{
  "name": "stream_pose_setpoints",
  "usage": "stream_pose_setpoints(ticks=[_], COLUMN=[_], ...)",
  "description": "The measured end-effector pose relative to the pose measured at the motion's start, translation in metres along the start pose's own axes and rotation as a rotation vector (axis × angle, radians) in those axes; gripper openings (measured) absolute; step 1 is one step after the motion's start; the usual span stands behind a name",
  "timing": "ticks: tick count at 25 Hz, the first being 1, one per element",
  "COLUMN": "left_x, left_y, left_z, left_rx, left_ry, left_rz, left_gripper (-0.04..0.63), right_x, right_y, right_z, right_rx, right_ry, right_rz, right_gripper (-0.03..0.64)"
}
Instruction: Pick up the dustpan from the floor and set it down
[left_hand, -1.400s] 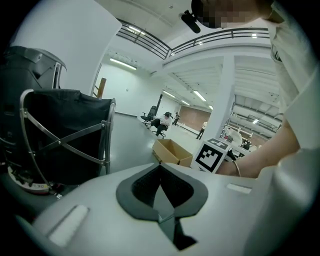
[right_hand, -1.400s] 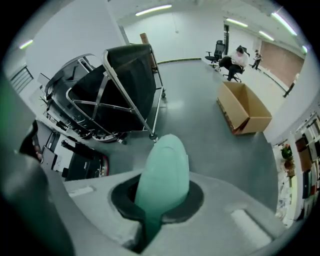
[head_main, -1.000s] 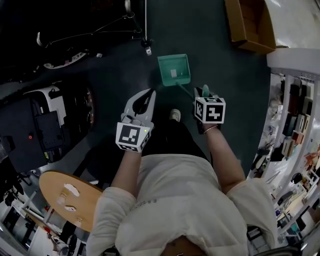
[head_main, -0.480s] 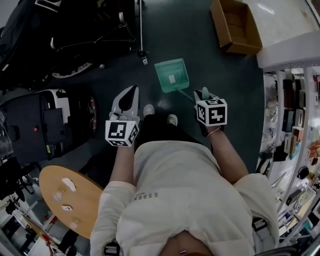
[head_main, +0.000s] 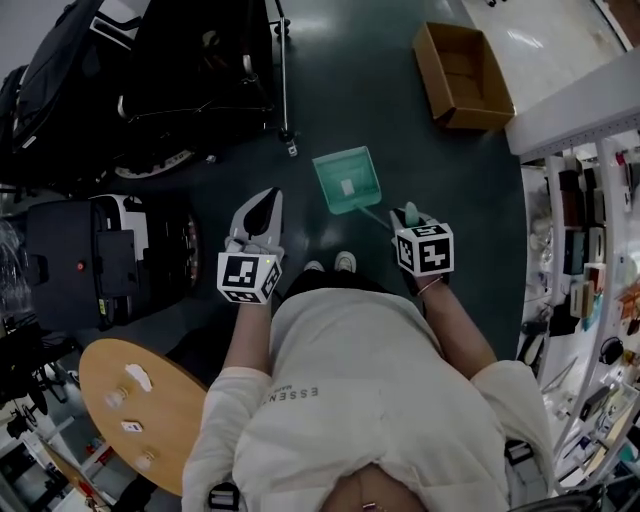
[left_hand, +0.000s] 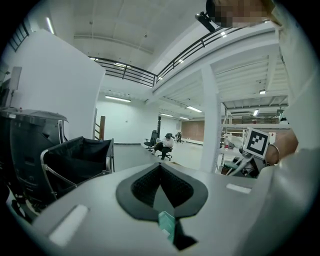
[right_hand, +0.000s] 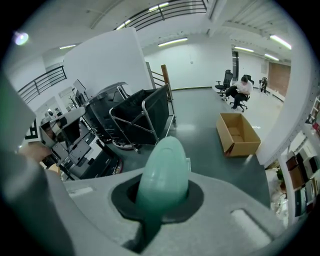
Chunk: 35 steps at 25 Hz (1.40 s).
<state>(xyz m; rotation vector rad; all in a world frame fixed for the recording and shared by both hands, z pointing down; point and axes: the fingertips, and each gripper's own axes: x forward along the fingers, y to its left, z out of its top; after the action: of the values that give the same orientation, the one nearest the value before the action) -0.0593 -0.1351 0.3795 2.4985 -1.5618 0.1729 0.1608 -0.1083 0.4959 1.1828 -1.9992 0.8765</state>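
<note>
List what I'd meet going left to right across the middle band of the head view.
black cart → left gripper → dustpan → right gripper, shut on the dustpan's handle → shelves

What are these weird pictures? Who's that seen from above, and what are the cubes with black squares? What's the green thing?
One picture comes from a camera on a person's head, looking down, so you see their white top and arms. Each hand holds a pinching tool called a gripper; the patterned cubes are part of those tools. The other two pictures come from small cameras riding on each gripper. The right gripper is pinched shut on the handle of a green dustpan, whose pan end points down at the dark floor. The left gripper is shut and holds nothing. An open cardboard box sits on the floor nearby.
</note>
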Motion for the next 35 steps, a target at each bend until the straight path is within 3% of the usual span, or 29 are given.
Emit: stream_pose_setpoints(ticks=[11, 19, 28, 35], left_x=[0.003, 0.023, 0.081, 0.118], left_y=[0.007, 0.035, 0.096, 0.142], left_z=[-0.011, -0.023, -0.03, -0.078], left_rx=[0.029, 0.004, -0.063, -0.071], left_ry=[0.034, 0.062, 0.063, 0.114], left_rz=[0.01, 0.021, -0.002, -0.029], left_gripper=[0.017, 0.017, 0.017, 0.017], right_x=[0.012, 0.048, 0.126, 0.216], right_y=[0.0, 0.004, 0.001, -0.003], right_z=[-0.011, 0.001, 0.029, 0.038], right_rx=[-0.015, -0.04, 0.021, 0.056], right_ry=[0.022, 0.092, 0.154, 0.213], right_rz=[0.013, 0.027, -0.023, -0.079], right_gripper=[-0.009, -0.008, -0.008, -0.008])
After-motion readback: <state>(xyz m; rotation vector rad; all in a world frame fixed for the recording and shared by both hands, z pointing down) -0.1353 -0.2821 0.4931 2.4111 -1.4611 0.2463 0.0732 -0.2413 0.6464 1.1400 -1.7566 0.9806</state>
